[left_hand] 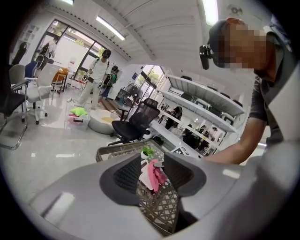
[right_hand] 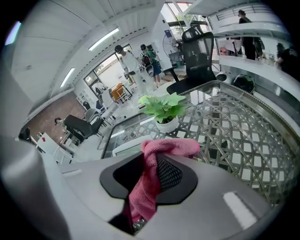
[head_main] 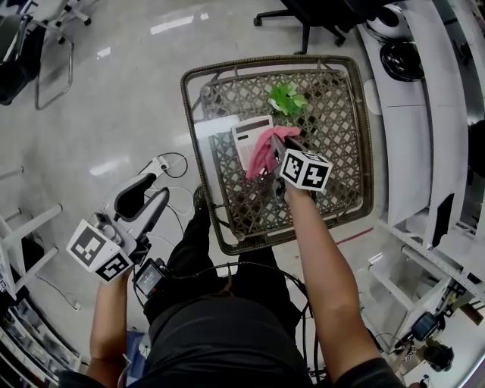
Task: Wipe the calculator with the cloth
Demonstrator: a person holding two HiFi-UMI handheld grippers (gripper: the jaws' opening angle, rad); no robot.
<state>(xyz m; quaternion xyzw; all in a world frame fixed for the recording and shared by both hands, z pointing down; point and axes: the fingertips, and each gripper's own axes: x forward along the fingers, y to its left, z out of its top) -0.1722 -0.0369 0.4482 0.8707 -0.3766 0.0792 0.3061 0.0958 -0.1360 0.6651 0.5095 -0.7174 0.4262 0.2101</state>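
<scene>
A white calculator lies on the glass-topped wicker table. My right gripper is shut on a pink cloth, which hangs over the calculator's right side. In the right gripper view the cloth bunches between the jaws of that gripper, and the calculator shows just beyond. My left gripper hangs over the floor at the table's left, well apart from the calculator. Its jaws stand apart with nothing between them, and past that gripper I see the cloth.
A small green potted plant stands on the table behind the calculator. A black office chair is beyond the table, and white desks run along the right. A power strip with cables lies on the floor at the left.
</scene>
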